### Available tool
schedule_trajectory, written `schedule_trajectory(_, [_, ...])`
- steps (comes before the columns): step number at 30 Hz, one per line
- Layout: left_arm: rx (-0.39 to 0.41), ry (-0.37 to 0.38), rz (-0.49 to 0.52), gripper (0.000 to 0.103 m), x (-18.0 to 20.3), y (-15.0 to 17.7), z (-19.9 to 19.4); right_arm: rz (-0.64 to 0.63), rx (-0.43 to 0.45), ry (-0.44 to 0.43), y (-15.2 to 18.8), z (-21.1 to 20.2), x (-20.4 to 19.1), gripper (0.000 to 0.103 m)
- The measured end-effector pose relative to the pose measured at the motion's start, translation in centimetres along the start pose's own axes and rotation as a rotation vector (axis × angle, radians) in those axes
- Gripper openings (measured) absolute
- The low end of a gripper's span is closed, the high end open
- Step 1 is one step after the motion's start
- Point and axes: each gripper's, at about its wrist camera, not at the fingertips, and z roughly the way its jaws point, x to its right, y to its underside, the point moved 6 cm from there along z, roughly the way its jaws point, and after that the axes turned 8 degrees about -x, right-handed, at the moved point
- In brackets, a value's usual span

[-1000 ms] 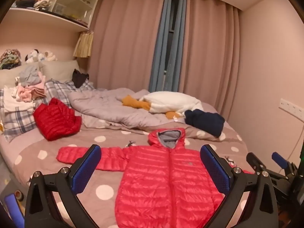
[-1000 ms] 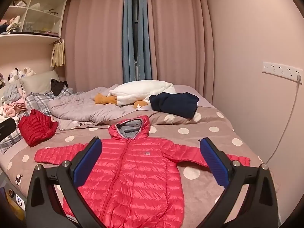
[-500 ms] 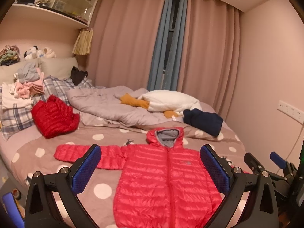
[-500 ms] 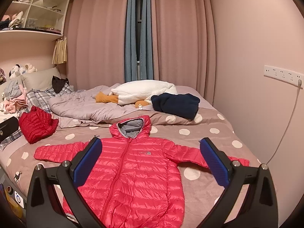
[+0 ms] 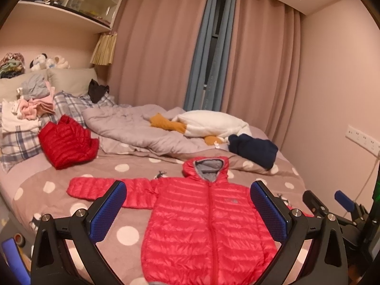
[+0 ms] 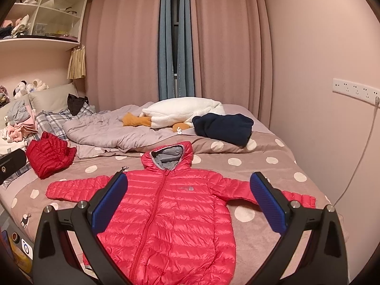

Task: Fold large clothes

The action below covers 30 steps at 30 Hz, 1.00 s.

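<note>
A red hooded puffer jacket (image 5: 209, 220) lies flat, front up and zipped, on the polka-dot bedspread (image 5: 59, 185), sleeves spread to both sides and hood toward the far end. It also shows in the right wrist view (image 6: 171, 209). My left gripper (image 5: 187, 211) is open and empty, held above the jacket's near part. My right gripper (image 6: 187, 204) is open and empty, also held above the jacket. The right gripper's body shows at the right edge of the left wrist view (image 5: 337, 211).
A second red puffer jacket (image 5: 66, 142) lies crumpled at the left. A grey quilt (image 5: 133, 128), a white plush goose (image 5: 211, 125) and a navy garment (image 5: 254, 149) lie at the far end. Stacked clothes (image 5: 30, 104) sit on plaid pillows. The wall (image 6: 332, 130) runs along the right.
Both grippers have tilted and drifted slightly; the jacket sits a little higher and more to the right in the views. The jacket itself has not moved. Both grippers stay open.
</note>
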Motion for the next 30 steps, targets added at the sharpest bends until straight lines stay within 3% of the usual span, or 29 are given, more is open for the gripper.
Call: schedule_trajectory(30, [-0.029,0.028,0.016,0.103,0.1,0.1,0.3,0.027,-0.026,0.001,1.2,0.4,1.8,0.103])
